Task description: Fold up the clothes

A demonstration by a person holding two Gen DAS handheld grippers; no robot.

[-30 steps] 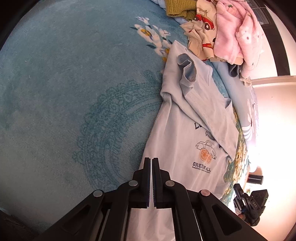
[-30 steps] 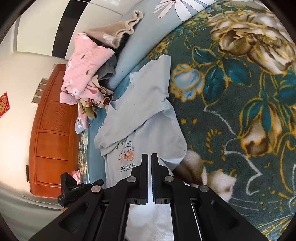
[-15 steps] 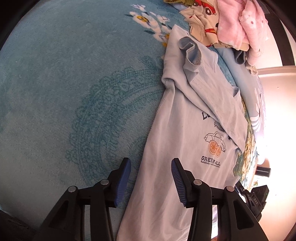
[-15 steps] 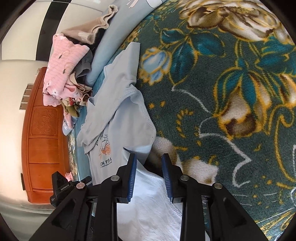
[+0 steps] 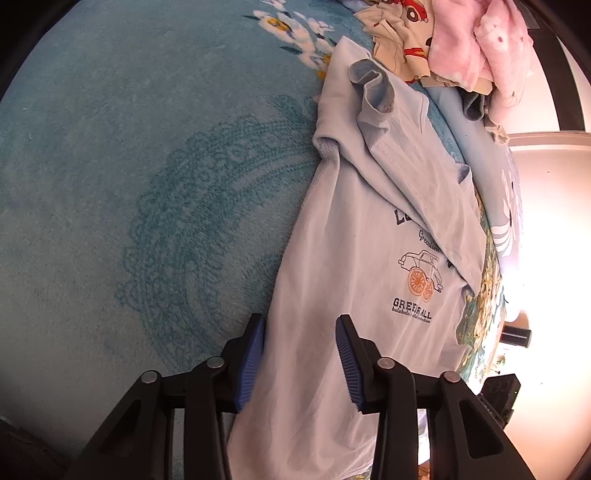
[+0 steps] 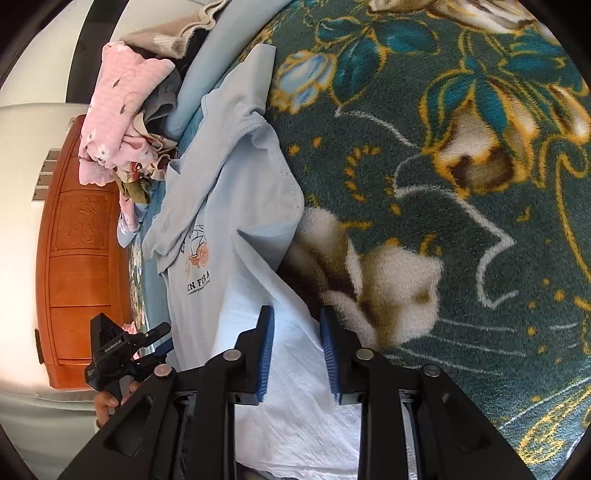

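A light blue T-shirt (image 5: pixel 343 258) with a car print lies flat on the bed, one sleeve folded over its chest. My left gripper (image 5: pixel 301 325) is open, its jaws straddling the shirt's left lower edge. In the right wrist view the same shirt (image 6: pixel 236 206) lies on the floral blanket. My right gripper (image 6: pixel 297 317) is open over the shirt's right lower edge, empty. The left gripper also shows in the right wrist view (image 6: pixel 147 343), held by a hand.
A pile of clothes, pink (image 5: pixel 480 40) and car-patterned (image 5: pixel 399 33), sits beyond the shirt's collar. A teal plush blanket (image 5: pixel 129 166) lies to the left, a dark floral blanket (image 6: pixel 461 184) to the right. A wooden headboard (image 6: pixel 81 266) stands behind.
Both grippers were shut a second ago and have opened. Both cameras have moved closer over the shirt's lower edge.
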